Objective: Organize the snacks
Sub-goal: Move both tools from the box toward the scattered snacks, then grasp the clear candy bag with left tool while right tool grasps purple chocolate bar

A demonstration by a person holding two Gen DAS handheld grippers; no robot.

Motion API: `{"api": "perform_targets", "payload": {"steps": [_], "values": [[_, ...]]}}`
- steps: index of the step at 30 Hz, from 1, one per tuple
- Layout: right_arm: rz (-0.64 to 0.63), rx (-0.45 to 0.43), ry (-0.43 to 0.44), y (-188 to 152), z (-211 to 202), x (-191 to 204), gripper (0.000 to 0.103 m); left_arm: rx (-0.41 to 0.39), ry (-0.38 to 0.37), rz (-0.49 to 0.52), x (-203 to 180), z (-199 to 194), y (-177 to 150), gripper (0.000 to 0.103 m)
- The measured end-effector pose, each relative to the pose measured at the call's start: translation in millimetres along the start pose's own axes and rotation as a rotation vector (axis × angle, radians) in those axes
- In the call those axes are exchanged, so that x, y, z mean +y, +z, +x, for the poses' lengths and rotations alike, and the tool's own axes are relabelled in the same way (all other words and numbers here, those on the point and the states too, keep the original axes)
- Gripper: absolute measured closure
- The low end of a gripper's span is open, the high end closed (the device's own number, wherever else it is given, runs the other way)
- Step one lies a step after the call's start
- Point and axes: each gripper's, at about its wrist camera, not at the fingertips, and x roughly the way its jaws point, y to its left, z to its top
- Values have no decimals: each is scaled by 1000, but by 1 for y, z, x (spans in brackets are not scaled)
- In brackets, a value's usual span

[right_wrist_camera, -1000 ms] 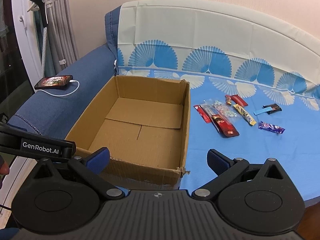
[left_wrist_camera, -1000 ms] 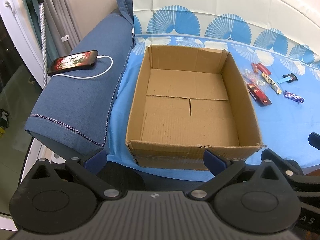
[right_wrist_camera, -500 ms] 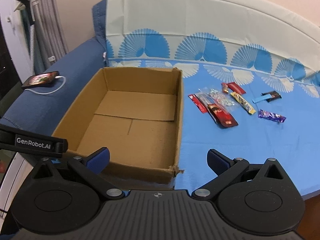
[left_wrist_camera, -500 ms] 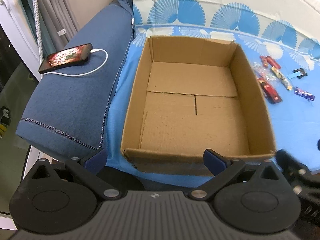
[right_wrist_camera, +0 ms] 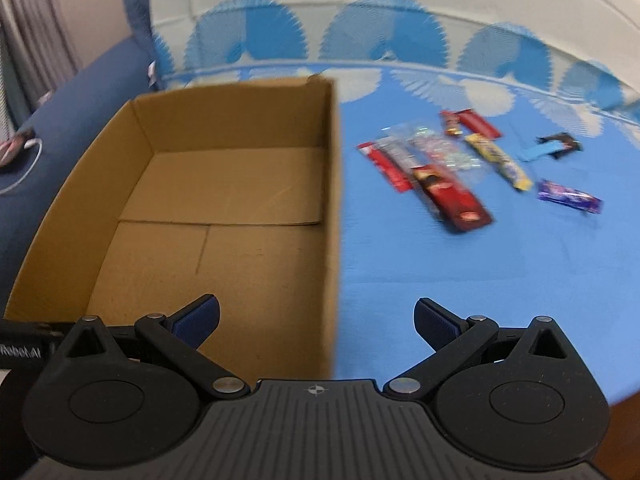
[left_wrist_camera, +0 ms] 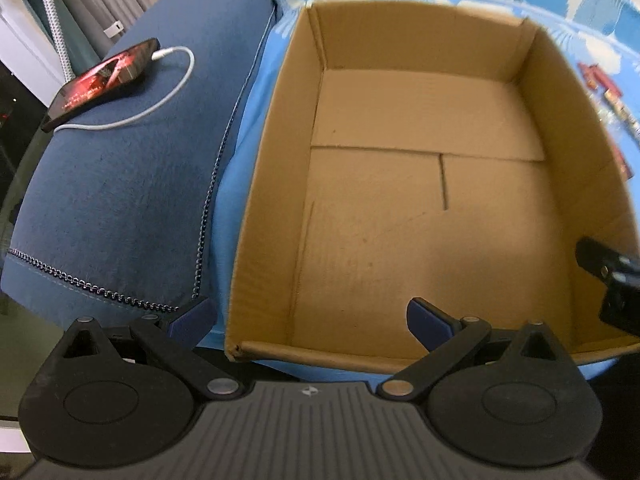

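Observation:
An empty cardboard box sits on a blue patterned sheet. Right of the box lie several snack packets: a big red bar, a thin red stick, a clear candy bag, a yellow bar, a purple bar, a small red packet and a black and blue packet. My left gripper hangs open over the box's near left corner. My right gripper is open above the box's right wall, holding nothing.
A dark blue sofa arm runs along the left of the box. A phone with a white charging cable lies on it. The white and blue backrest cover rises behind the snacks. The sheet's near edge drops off at the lower right.
Both grippers have moved forward and lower toward the box, which now fills more of each view. The right view has swung toward the snacks. Both stay open.

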Motion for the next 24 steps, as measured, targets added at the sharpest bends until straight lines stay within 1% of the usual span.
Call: {"api": "perform_targets", "payload": {"steps": [2,5,7,9,10,14,15,17,19,21,23,24], "values": [[-25,38,39,3,11,8,0,17,20,1,4,9,0,0],[-61,67,90,9,25,23,0,48,50,-15,14,24,-1,0],[-65,60,37,12,30,35,0,52,58,-36,24,29,-1,0],[-56,47,34,16,35,41,0,49,63,-55,34,32,-2,0],[-53,45,42,19,36,44,0,50,77,-62,38,33,-2,0],[-74,56,106,26,37,56,0,61,130,-62,47,32,1,0],[-88,59,122,27,36,59,0,57,132,-62,48,29,1,0],[-89,64,151,29,33,52,0,39,136,-63,47,17,3,0],[-44,24,144,27,19,36,0,7,115,-61,38,0,11,0],[8,-33,136,25,-1,9,0,-46,67,-61,24,-23,23,0],[60,-96,106,22,-19,-27,0,-110,-1,-52,6,-47,38,0],[85,-122,69,20,-24,-46,0,-140,-45,-43,-6,-59,46,0]]}}
